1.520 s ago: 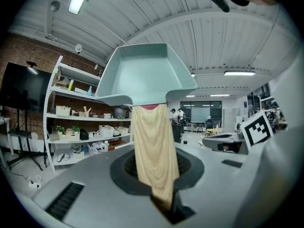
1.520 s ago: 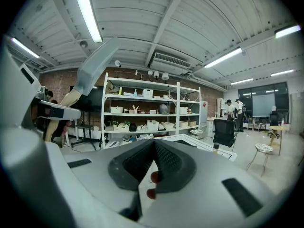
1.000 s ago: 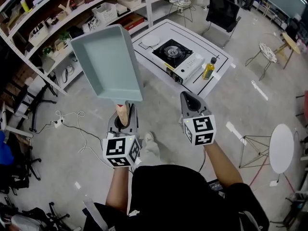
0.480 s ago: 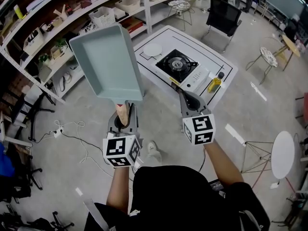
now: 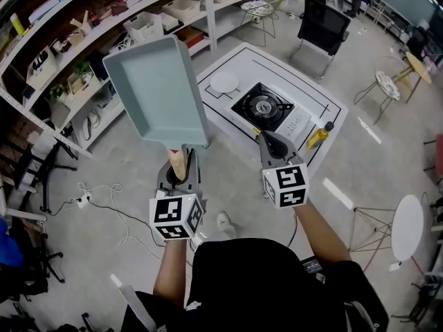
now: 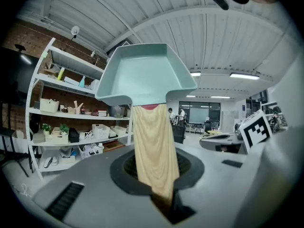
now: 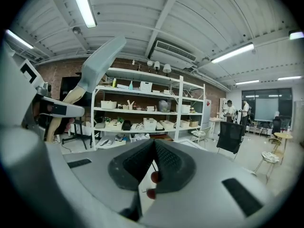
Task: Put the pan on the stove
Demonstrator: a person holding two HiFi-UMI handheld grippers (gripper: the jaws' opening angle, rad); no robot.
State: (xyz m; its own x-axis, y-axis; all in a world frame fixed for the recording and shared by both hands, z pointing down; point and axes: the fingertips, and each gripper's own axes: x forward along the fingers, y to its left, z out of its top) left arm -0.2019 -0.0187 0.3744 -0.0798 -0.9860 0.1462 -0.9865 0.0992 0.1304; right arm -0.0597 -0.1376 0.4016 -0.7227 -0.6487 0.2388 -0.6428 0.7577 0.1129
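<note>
A pale teal rectangular pan [image 5: 159,92] with a wooden handle [image 5: 178,163] is held up in the air, its open side towards me. My left gripper [image 5: 178,170] is shut on that handle; in the left gripper view the handle [image 6: 154,151] runs up from between the jaws to the pan [image 6: 142,72]. My right gripper [image 5: 271,144] hangs beside it, shut and holding nothing, its pads [image 7: 142,160] meeting at the tip. The black single-burner stove [image 5: 263,107] sits on a low white table [image 5: 308,88] ahead and to the right of the pan. In the right gripper view the pan [image 7: 102,58] shows at the left.
On the white table lie a white plate [image 5: 224,83] left of the stove and a yellow oil bottle [image 5: 318,135] at its near right edge. Shelving [image 5: 83,40] with boxes lines the left. A black chair [image 5: 322,23] stands beyond the table, a round white side table [image 5: 407,221] at right.
The table with the stove has come nearer and lower in the head view as I walk towards it. The pan stays gripped in the left gripper; the right gripper is unchanged.
</note>
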